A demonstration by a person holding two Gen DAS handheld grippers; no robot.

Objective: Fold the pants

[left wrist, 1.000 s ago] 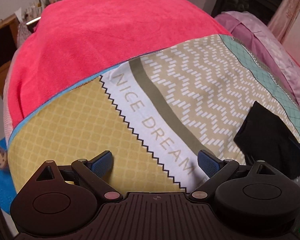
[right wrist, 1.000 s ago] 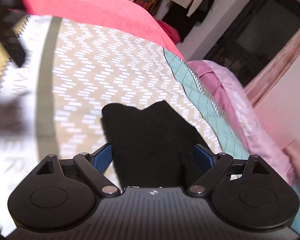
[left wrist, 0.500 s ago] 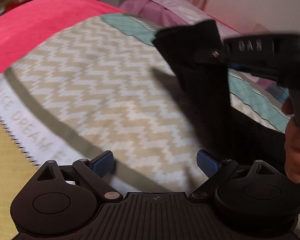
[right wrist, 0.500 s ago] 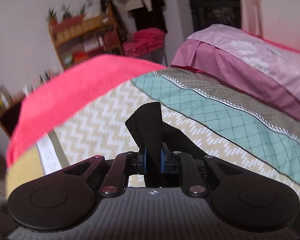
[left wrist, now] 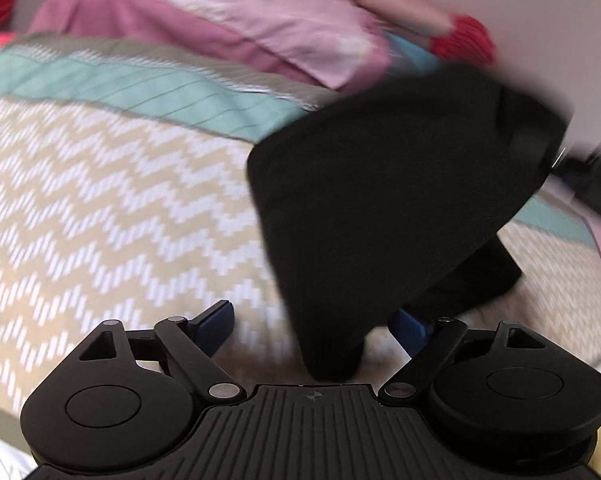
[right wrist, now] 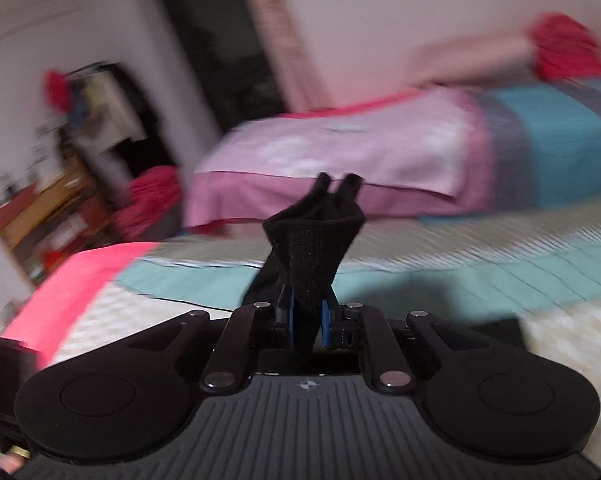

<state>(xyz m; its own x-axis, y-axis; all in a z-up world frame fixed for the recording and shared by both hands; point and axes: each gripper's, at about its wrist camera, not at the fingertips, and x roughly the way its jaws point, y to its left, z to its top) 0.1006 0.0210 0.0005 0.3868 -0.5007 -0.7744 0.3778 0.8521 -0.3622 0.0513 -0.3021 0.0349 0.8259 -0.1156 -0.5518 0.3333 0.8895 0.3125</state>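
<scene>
The black pants (left wrist: pixel 380 208) hang lifted over the patterned bedspread (left wrist: pixel 100 208) in the left wrist view, with the lower end drooping between my open left gripper's (left wrist: pixel 314 322) blue fingers. My right gripper (right wrist: pixel 306 314) is shut on a bunched edge of the pants (right wrist: pixel 312 244), which sticks up between its blue pads. In the left wrist view the right gripper's dark body (left wrist: pixel 592 176) shows blurred at the right edge, holding the pants' upper corner.
A pink pillow (left wrist: pixel 220 28) and a teal strip of the bedspread (left wrist: pixel 140 88) lie at the far side of the bed. A pink blanket (right wrist: pixel 72 280) covers the bed's left part. Wooden shelves (right wrist: pixel 40 216) stand by the wall.
My right gripper has closed on the pants and lifted them off the bed, swinging rightward. My left gripper has turned toward the pants, whose hanging end now sits between its open fingers.
</scene>
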